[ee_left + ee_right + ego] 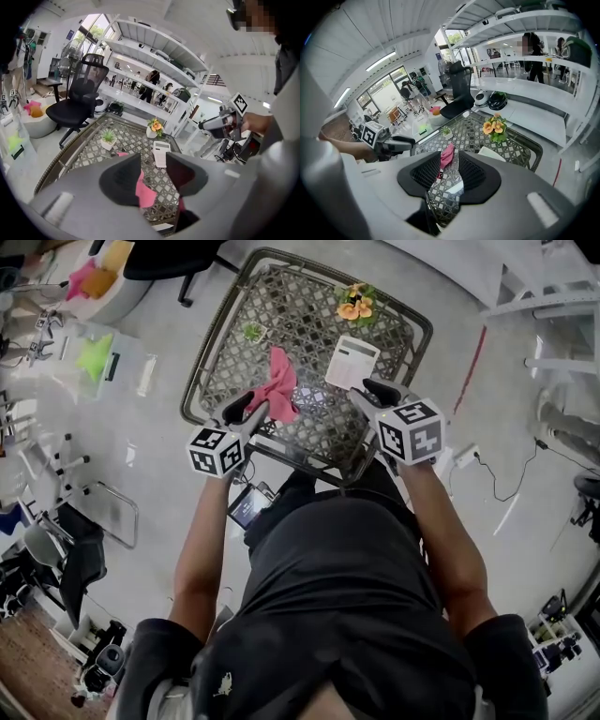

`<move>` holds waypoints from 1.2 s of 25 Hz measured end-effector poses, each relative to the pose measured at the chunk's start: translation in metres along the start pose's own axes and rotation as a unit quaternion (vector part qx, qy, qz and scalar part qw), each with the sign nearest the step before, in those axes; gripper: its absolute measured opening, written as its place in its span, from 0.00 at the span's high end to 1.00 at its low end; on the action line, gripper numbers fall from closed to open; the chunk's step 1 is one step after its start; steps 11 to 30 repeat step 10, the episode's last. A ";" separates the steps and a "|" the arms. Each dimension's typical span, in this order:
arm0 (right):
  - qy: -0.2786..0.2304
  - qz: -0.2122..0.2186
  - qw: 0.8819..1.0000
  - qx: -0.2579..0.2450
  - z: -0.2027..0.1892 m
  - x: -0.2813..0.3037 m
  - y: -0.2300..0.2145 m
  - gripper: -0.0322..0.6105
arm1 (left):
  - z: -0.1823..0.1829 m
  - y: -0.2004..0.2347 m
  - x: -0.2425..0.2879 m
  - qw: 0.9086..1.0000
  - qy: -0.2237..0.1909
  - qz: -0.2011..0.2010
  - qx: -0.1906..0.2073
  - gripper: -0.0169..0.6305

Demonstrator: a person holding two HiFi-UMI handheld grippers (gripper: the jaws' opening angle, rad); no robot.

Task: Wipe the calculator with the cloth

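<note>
A pink cloth (279,382) lies crumpled on the lattice table (300,315). To its right lies the white calculator (352,362), flat and apart from the cloth. My left gripper (246,411) is at the cloth's near end, jaws apart. In the left gripper view the cloth (143,190) shows low in the gap of that gripper (153,164), and it does not fill the gap. My right gripper (373,393) hovers just near of the calculator, jaws slightly apart with nothing between them. The right gripper view shows the cloth (447,155) and the calculator (490,153) beyond that gripper (450,161).
A pot of orange flowers (356,304) stands at the table's far right and a small green plant (251,332) at its far left. A black office chair (77,101) is beyond the table. A power strip (466,457) lies on the floor to the right.
</note>
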State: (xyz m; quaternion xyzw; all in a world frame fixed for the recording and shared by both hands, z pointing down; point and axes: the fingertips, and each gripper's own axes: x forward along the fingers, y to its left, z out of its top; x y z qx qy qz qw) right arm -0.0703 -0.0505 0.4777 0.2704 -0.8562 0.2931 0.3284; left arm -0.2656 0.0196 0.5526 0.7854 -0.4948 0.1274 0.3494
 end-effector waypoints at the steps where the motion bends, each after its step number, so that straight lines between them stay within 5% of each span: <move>1: 0.001 0.001 1.000 0.000 0.001 0.001 0.001 0.76 | 0.000 0.000 0.001 1.000 0.002 -0.001 0.000 0.64; 10: 0.024 0.016 1.000 -0.008 -0.006 0.032 0.009 0.76 | -0.024 0.004 0.026 0.999 0.038 -0.025 -0.016 0.64; 30: 0.024 0.016 1.000 -0.008 -0.006 0.032 0.009 0.76 | -0.024 0.004 0.026 0.999 0.038 -0.025 -0.016 0.64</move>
